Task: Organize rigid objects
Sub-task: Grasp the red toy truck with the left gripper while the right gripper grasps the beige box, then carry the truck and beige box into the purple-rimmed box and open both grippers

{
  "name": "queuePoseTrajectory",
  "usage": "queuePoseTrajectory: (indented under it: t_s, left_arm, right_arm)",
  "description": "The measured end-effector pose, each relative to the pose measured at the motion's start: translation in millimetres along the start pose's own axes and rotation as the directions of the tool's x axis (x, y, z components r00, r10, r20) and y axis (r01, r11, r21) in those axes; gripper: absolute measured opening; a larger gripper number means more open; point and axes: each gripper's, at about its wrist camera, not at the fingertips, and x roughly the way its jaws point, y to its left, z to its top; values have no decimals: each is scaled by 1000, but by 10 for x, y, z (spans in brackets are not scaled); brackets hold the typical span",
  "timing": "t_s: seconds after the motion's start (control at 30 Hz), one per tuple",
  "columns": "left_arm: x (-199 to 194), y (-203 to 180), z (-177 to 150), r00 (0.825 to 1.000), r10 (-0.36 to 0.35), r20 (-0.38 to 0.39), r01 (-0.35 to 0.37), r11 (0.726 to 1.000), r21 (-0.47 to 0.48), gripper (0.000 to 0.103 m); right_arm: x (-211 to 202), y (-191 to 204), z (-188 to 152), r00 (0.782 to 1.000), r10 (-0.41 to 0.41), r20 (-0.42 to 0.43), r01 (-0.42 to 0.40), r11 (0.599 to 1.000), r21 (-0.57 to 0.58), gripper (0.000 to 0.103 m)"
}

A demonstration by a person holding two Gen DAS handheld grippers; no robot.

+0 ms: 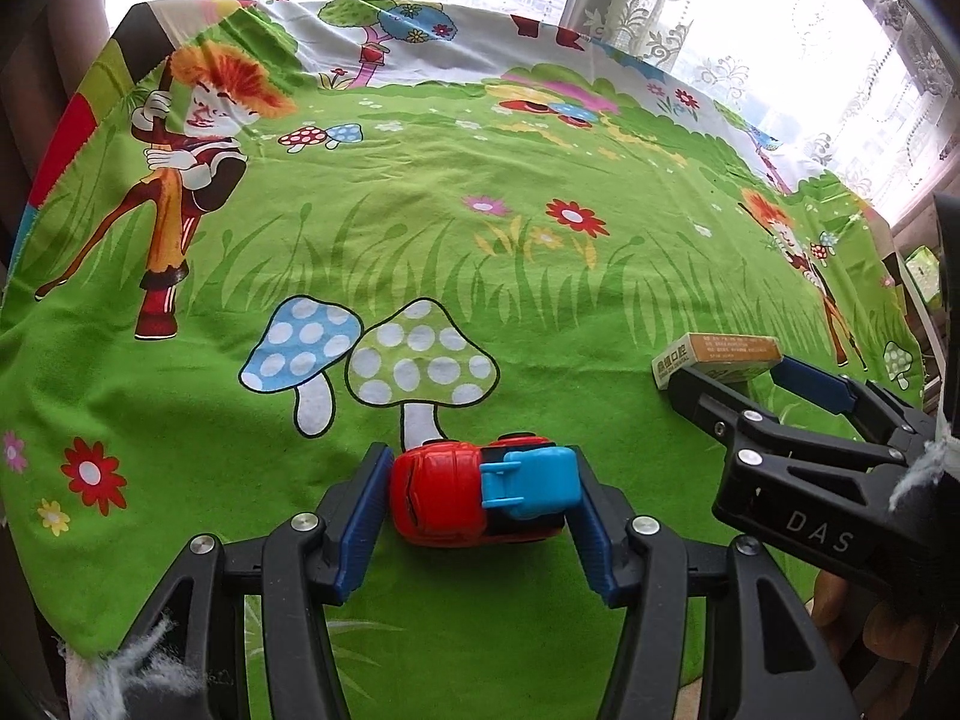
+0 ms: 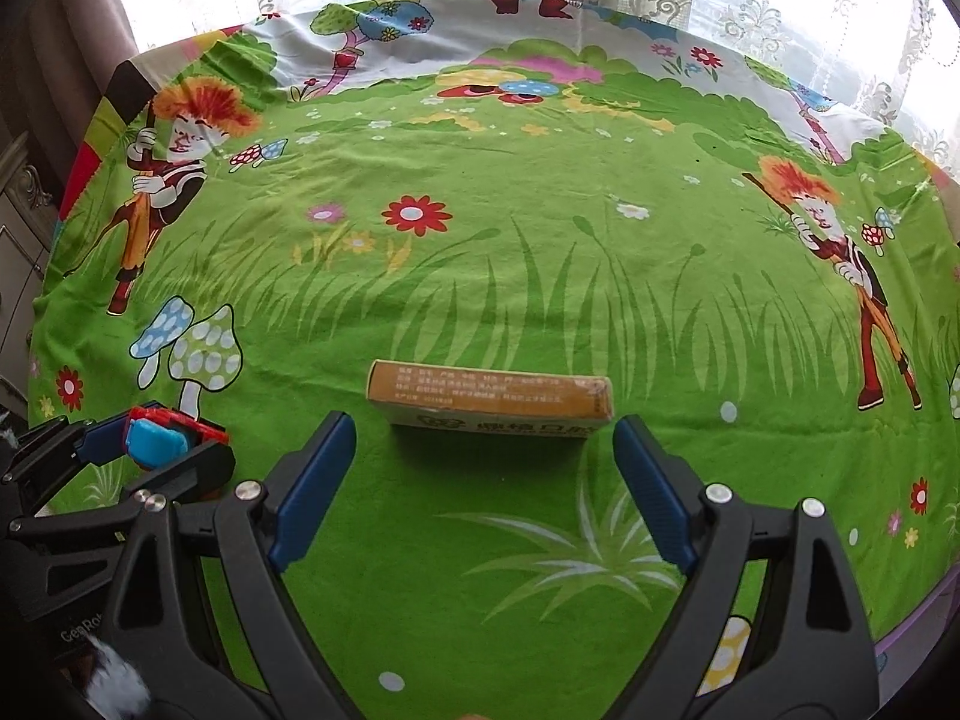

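A red toy car with a blue top [image 1: 480,495] lies on the green cartoon-print tablecloth [image 1: 540,312], close to the near edge. My left gripper [image 1: 480,462] is shut on it, one blue pad against the red end and the other against the blue end. The car [image 2: 157,435] and left gripper [image 2: 150,444] also show low on the left in the right wrist view. A flat yellow-orange box [image 2: 489,399] rests on the cloth just ahead of my right gripper [image 2: 483,426]. Its pads stand open either side of the box's near corners without touching. In the left wrist view the box [image 1: 717,354] and right gripper [image 1: 750,384] sit at the right.
The cloth covers the whole table and drops off at the left edge [image 1: 36,192] and the far edge. Lace curtains [image 2: 750,6] and a bright window run behind the table. A pale cabinet [image 2: 18,252] stands to the left.
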Motion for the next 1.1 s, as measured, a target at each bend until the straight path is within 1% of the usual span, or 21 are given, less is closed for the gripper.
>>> queuePoseTrajectory:
  t_s: [0.07,0.4,0.47,0.6,0.93,1.1]
  left_arm:
    - [-4,0,-3,1000,0,2,0,1000,1,56]
    - [-5,-12,-7,1000,7,11,-7,1000,9,56]
    - [-3,-12,-6,1000,8,11,-8,1000,10,56]
    - [1,-23,-7,1000,14,12,-14,1000,15,56]
    - [-24,-23,-31,1000,15,16,-16,1000,12,56]
    - [-127,-35,-72,999,23,40,-23,1000,13,57]
  right_arm:
    - [31,3,23,1000,-6,-1,6,1000,7,91]
    - [150,-63,92,999,-35,1,35,998,56,91]
    - [172,-76,83,999,-39,-5,39,997,60,84]
    - [144,-83,57,999,-52,7,51,997,62,84]
    - [-137,-62,-111,993,-112,45,110,993,40,84]
    - [-319,-30,-222,990,-126,65,125,992,29,84]
